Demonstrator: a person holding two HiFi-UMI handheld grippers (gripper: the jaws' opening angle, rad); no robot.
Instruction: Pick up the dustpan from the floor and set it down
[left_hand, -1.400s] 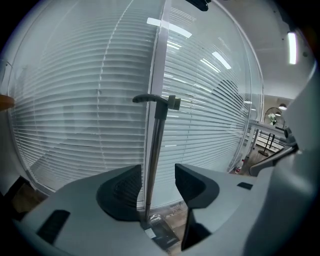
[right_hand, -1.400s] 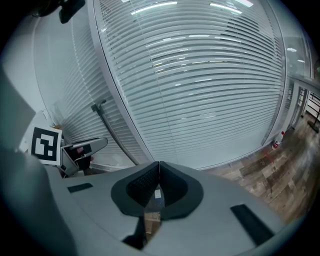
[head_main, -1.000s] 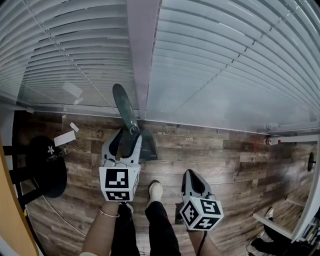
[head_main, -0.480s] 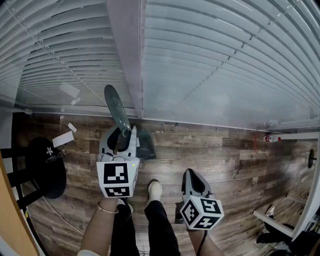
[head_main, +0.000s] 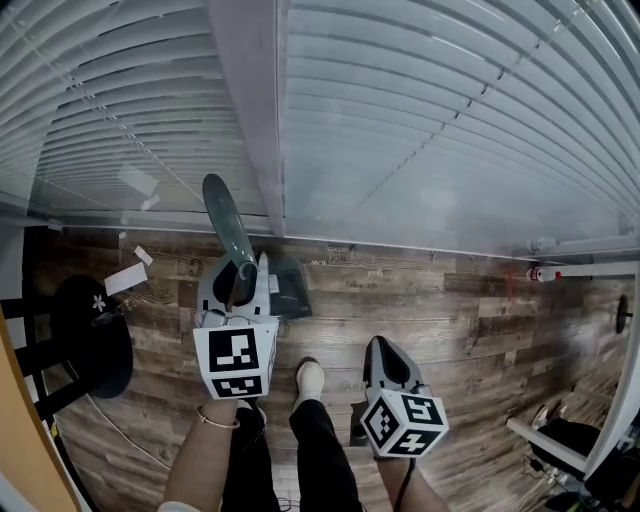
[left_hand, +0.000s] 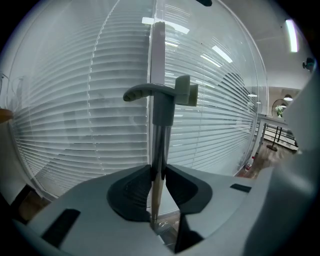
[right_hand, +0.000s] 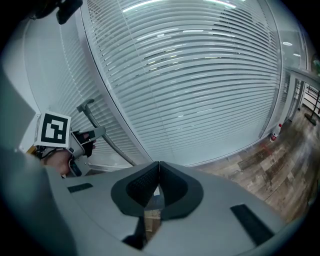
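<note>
The dark green dustpan (head_main: 291, 288) stands on the wooden floor by the window, its long handle (head_main: 224, 217) rising towards me. My left gripper (head_main: 246, 272) has the handle's metal shaft (left_hand: 158, 150) between its jaws, which are closing; both pads touch the shaft. The handle's curved grey grip (left_hand: 150, 92) shows above the jaws against the blinds. My right gripper (head_main: 384, 352) hangs lower and to the right, away from the dustpan, shut with nothing in it (right_hand: 158, 172). The right gripper view also shows the left gripper (right_hand: 80, 140) on the handle.
White blinds (head_main: 420, 120) behind glass fill the wall ahead. A black round stool (head_main: 95, 335) and paper scraps (head_main: 128, 277) lie at the left. A red-and-white bottle (head_main: 540, 282) stands at the far right. My shoe (head_main: 310, 380) is between the grippers.
The left gripper's jaws have come together on the dustpan's handle, from wide apart around it. The handle's top has leaned a little to the left. The right gripper has stayed put.
</note>
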